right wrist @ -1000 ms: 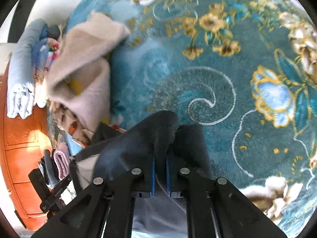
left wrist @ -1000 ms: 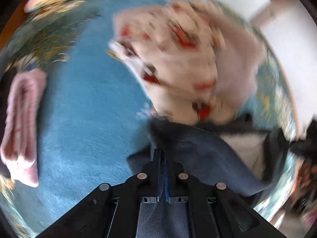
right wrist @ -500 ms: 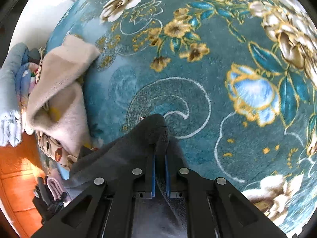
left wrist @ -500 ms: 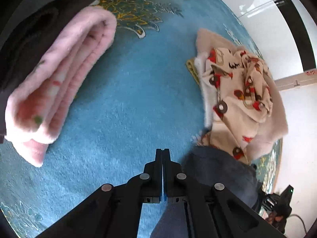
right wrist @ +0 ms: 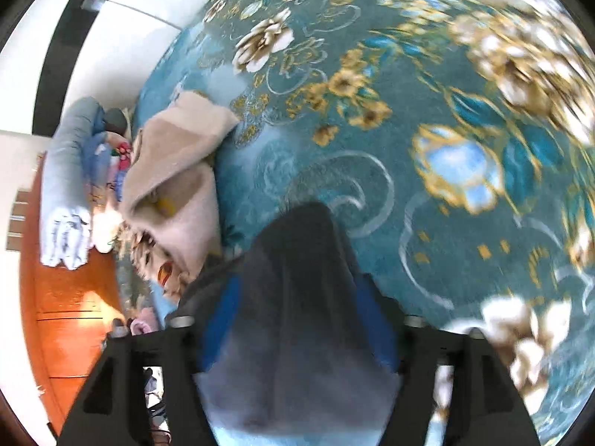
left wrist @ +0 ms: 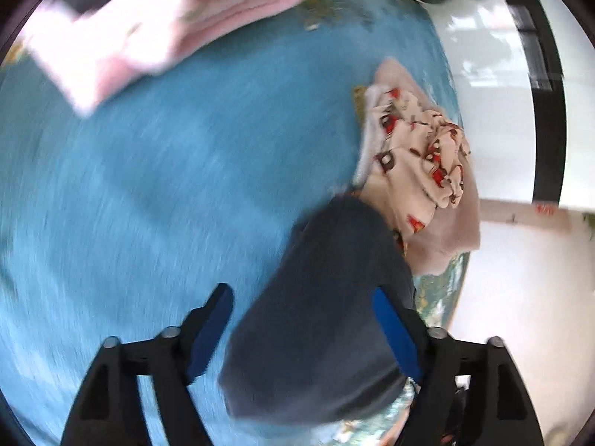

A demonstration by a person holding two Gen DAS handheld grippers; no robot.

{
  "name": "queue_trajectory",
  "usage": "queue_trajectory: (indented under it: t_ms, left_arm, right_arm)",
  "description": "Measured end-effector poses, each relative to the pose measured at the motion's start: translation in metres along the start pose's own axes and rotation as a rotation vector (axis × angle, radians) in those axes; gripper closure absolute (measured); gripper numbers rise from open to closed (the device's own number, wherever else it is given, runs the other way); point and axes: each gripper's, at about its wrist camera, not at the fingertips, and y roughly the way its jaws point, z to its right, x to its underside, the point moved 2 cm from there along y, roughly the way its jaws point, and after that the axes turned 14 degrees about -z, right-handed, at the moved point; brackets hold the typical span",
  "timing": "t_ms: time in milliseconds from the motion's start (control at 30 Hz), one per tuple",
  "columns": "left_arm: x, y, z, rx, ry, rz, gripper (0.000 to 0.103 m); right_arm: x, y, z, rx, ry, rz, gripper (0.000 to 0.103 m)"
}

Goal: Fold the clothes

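Dark navy cloth, the garment in hand, lies on the blue floral carpet between the spread jaws of both tools. The left hand-held gripper and the right hand-held gripper have just been opening and stand wide, pads off the fabric, so this fold looks released. A pink folded piece seems finished; the crumpled beige printed heap beside the navy garment appears still to do.

Garment on carpet
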Motion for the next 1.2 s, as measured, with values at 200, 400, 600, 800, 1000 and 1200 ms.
queue_trajectory:
  t_ms: [200,400,600,800,1000,1200]
  left_arm:
    - [0.055,0.02,-0.031,0.059,-0.096,-0.028,0.0]
    - [0.078,0.064,-0.037,0.151,-0.072,-0.04,0.0]
    - [0.069,0.08,-0.039,0.189,-0.022,0.008,0.0]
    - [0.057,0.081,-0.015,0.258,0.116,0.049,0.0]
    - [0.032,0.088,0.0,0.292,0.166,0.043,0.0]
    - [0.021,0.093,0.011,0.257,0.236,-0.018,0.0]
  right_arm:
    - [0.061,0.013,0.054,-0.122,0.108,-0.08,0.021]
    - [0.084,0.046,0.083,-0.211,0.128,-0.136,0.017]
    - [0.068,0.069,0.082,-0.34,0.062,-0.058,0.009]
    - [0.059,0.074,0.06,-0.436,-0.041,-0.001,0.008]
    - [0.042,0.081,0.05,-0.428,-0.081,0.011,0.008]
    - [0.026,0.084,0.038,-0.415,-0.128,0.037,0.008]
